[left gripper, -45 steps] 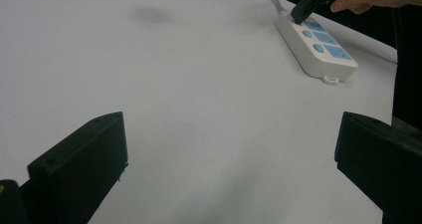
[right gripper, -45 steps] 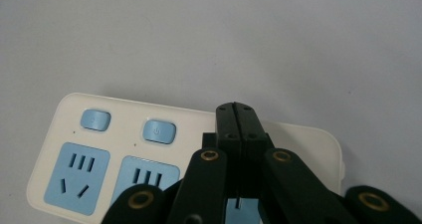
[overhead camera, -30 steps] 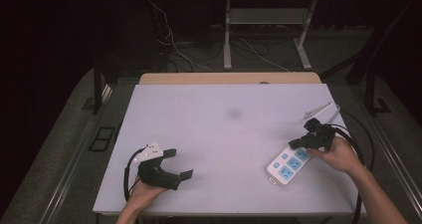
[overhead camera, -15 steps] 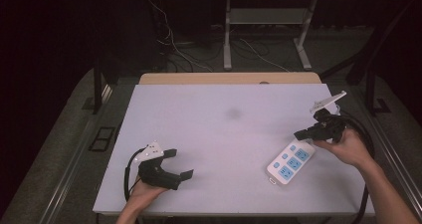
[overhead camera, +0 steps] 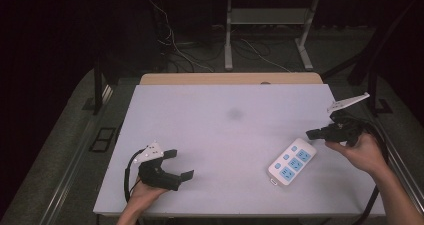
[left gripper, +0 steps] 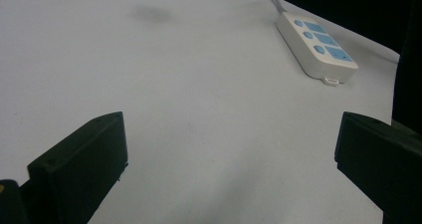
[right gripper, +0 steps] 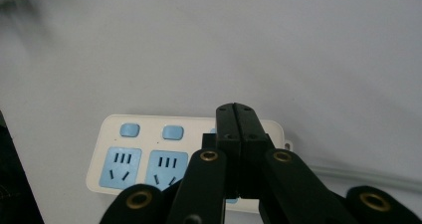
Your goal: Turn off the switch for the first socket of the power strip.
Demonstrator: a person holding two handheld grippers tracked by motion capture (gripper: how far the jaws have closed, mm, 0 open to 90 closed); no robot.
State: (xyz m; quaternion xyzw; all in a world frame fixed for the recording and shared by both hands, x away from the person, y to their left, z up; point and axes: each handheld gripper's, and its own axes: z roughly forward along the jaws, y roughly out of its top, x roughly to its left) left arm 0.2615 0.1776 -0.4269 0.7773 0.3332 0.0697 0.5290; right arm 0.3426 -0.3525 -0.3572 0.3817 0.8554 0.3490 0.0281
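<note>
the power strip [overhead camera: 292,161] lies flat on the counter [overhead camera: 225,135], just below the right gripper [overhead camera: 312,133], whose jaws are clenched together on nothing. the left gripper [overhead camera: 181,165] rests well apart, jaws spread wide.

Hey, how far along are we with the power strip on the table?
Nothing looks finished: the power strip lies flat on the white table with nothing plugged in. In hand: the right tool hovers shut, empty, beside its far end. The left tool rests open near the table's front edge. Any gripping or moving appears left to do.

High view overhead, far; gripper views low, close; all share power strip [overhead camera: 292,161].
</note>
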